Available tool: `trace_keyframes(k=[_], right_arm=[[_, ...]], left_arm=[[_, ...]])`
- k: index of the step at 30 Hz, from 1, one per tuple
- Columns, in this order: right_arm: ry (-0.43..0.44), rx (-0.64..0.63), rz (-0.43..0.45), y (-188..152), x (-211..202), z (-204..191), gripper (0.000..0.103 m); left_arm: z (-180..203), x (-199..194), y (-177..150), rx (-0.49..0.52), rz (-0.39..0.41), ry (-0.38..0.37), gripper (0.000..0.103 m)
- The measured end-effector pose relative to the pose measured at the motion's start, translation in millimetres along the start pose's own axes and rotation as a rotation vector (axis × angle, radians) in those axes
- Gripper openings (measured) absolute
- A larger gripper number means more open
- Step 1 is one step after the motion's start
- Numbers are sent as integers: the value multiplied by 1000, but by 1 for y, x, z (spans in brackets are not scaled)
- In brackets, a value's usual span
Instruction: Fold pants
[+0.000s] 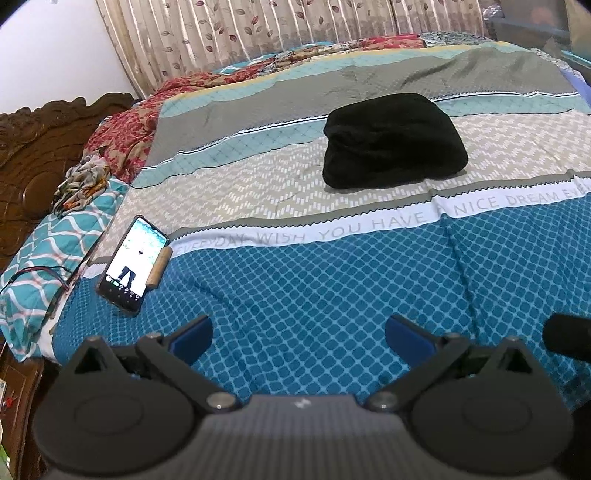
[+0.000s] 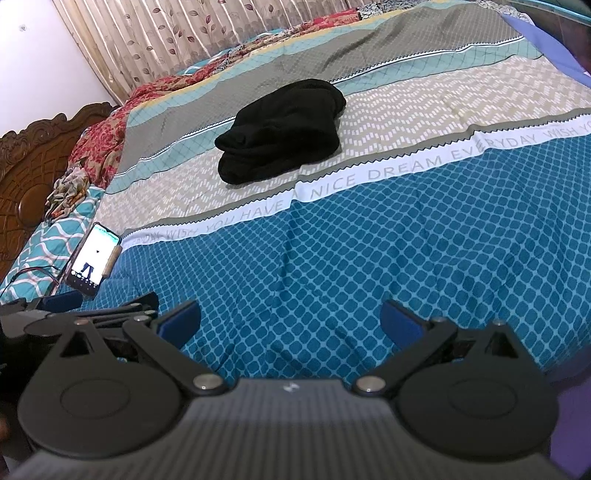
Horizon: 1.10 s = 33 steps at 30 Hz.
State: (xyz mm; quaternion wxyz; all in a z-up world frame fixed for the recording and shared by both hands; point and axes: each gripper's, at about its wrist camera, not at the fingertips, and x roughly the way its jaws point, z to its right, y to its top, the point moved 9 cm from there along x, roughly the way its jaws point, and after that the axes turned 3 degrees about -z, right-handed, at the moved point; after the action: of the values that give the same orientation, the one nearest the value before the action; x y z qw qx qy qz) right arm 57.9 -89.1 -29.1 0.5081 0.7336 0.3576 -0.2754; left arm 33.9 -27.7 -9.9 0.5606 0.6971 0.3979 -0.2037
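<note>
The bed (image 1: 332, 280) fills most of the room from where I stand, covered by a bedspread (image 2: 369, 236) in bands: blue diamond check along the near edge, then a white strip printed with "WISH YOU HAVE A NICE DREAM EVERYDAY", then beige zigzag, teal and grey toward the far edge. Behind that far edge hangs a pleated curtain (image 1: 229, 33) with a leaf print, beside a plain pale wall, and a carved wooden headboard (image 1: 33, 155) stands at the bed's left end. Rumpled red floral bedding (image 1: 122, 136) runs along the far-left side, with a teal-and-white patterned pillow (image 1: 44, 254) at the near-left corner. The pants (image 1: 393, 142), black and gathered into a thick folded bundle, lie on the beige band around the middle of the bed, well away from both tools; the bundle's long axis runs roughly along the bands, left end to right end, slightly skewed, with its layered folds facing the left end. A phone (image 1: 131, 260) with a lit screen lies propped near the left edge, close to the pillow. The left tongs (image 1: 299, 338) hover over the near blue band, spread wide and empty, and the right tongs (image 2: 290, 323) beside them are likewise spread apart, gripping nothing.
</note>
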Motion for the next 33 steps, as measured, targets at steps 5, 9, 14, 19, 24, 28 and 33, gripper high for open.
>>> trace_keyframes(k=[5,9,14,19,24,28,33], right_arm=[[4,2,-9,-2,0,3,103],[7,2,-11,-3,0,4,103],[7,6,-9,-3,0,3,103],[9,6,-11,-2,0,5,103],[10,18,-17,-5,0,4,103],[12,23,-21,-6,0,5,103],[14,30,-31,-7,1,7,103]], left_arm=[[-3,1,0,2,7,19,103],[-5,1,0,4,9,28,103],[-5,0,0,9,16,33,103],[-2,3,-3,3,-9,6,103],[3,6,-8,13,-40,-25,103],[6,7,-11,17,-51,-34,103],[7,9,-13,14,-67,-44,103]])
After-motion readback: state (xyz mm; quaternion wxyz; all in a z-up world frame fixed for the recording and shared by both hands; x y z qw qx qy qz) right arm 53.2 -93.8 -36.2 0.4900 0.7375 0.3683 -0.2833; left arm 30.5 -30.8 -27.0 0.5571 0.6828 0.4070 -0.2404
